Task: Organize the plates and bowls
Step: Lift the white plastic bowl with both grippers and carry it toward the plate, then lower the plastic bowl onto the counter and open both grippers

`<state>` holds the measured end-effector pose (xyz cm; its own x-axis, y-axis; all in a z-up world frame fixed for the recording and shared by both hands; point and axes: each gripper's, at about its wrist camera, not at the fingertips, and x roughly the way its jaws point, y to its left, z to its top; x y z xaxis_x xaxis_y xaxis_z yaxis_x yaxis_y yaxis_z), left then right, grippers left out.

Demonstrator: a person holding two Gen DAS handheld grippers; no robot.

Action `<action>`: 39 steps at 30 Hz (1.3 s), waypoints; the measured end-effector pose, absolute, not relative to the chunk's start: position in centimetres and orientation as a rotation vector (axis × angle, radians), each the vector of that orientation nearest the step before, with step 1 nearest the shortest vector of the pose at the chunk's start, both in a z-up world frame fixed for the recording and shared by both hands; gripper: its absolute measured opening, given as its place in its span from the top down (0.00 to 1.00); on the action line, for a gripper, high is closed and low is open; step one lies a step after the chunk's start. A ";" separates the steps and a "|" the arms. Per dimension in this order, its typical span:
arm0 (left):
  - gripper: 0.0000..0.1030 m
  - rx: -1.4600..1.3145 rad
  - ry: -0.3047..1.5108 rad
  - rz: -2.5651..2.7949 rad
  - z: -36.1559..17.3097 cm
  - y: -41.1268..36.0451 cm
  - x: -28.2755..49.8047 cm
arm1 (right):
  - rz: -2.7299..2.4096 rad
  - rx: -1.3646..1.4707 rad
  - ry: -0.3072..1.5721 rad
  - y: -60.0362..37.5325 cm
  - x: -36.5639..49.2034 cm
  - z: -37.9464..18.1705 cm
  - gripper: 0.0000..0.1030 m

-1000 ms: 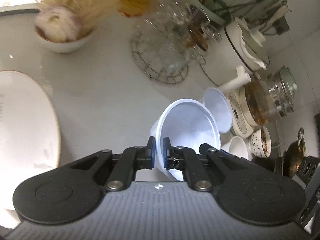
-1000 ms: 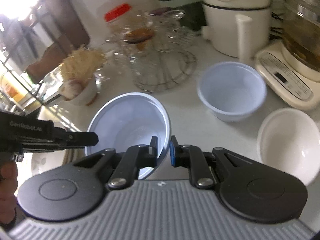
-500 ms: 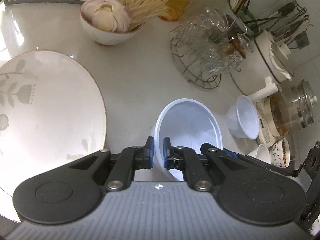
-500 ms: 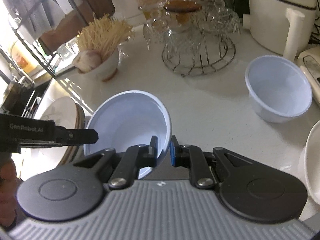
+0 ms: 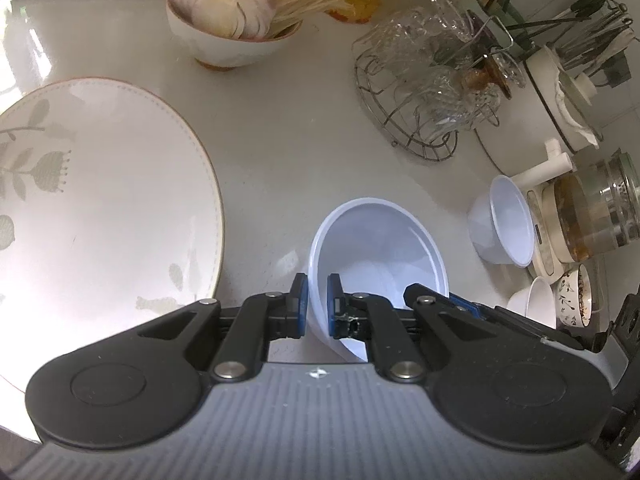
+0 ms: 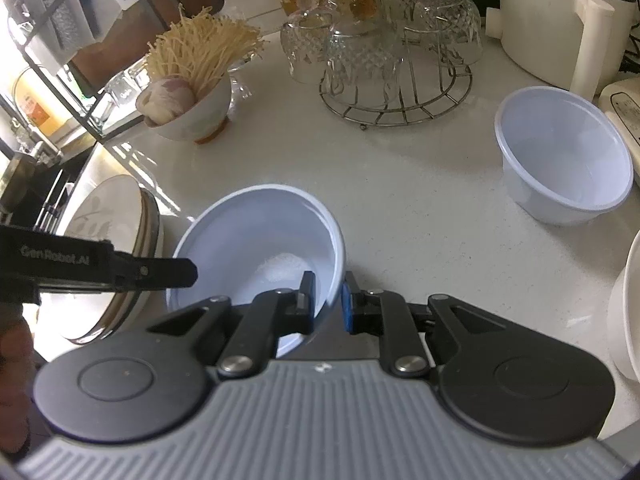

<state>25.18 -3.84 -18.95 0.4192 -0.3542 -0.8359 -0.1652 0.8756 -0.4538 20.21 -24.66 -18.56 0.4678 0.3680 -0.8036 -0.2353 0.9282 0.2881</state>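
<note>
Both grippers grip one pale blue plastic bowl (image 6: 260, 240) by opposite sides of its rim, over the white counter. My left gripper (image 5: 318, 300) is shut on the bowl's (image 5: 380, 248) left rim. My right gripper (image 6: 328, 300) is shut on its right rim, and the left gripper's arm (image 6: 100, 268) shows across from it. A large white plate with a leaf pattern (image 5: 92, 208) lies to the left; it tops a stack of plates (image 6: 116, 256). A second pale blue bowl (image 6: 564, 160) stands at the right.
A white bowl of enoki mushrooms and an onion (image 6: 192, 96) stands behind. A wire rack of upturned glasses (image 6: 392, 60) is at the back. A white cooker (image 6: 560, 20), a glass kettle (image 5: 600, 216), a white bowl (image 6: 628, 312) and a patterned bowl (image 5: 576, 300) crowd the right.
Both grippers carried the blue bowl leftward and nearer the plate stack. The second blue bowl and the appliances slid to the right in view. Both grips stayed shut.
</note>
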 end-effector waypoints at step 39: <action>0.54 -0.320 0.947 -0.064 -8.3 -6.9 21.5 | 0.415 0.177 0.814 -26.9 17.6 -8.5 0.41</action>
